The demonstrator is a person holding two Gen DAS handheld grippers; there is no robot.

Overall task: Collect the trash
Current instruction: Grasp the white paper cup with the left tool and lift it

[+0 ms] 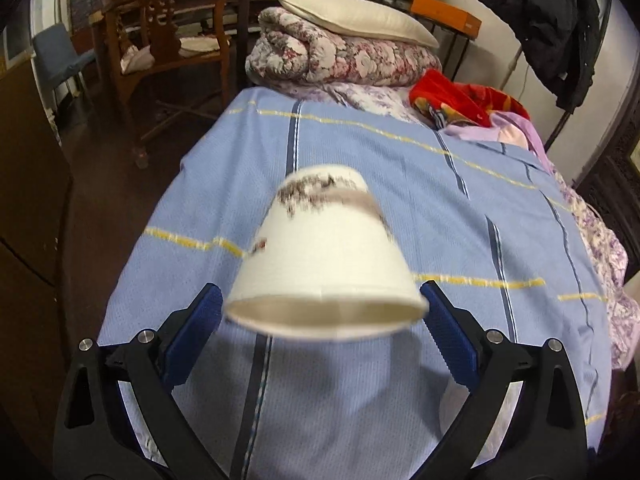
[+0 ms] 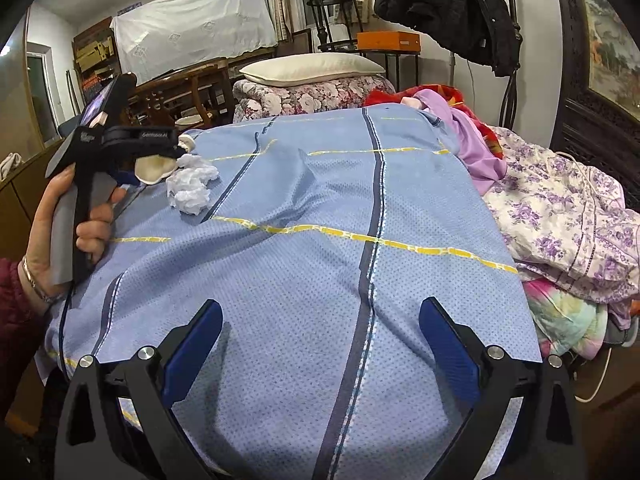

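Ahead of the fingers spreads a blue bedsheet [image 2: 304, 280] crossed by yellow and dark stripes. At its far end a folded floral quilt [image 1: 340, 56] carries a cream pillow [image 1: 356, 18]. To the far left stand a carved wooden armchair [image 1: 168, 40] on dark floor [image 1: 116, 184] and a blue chair [image 1: 60, 56]. Far right, a black coat [image 1: 548, 20] hangs by the pale wall; an orange box [image 2: 388, 40] sits on what seems a metal stand. White cloth [image 2: 192, 28] drapes the furniture behind.

A white paper cup [image 1: 324, 256], stained brown, is tilting rim-near; crumpled white tissue [image 2: 191, 188] is lying far left.
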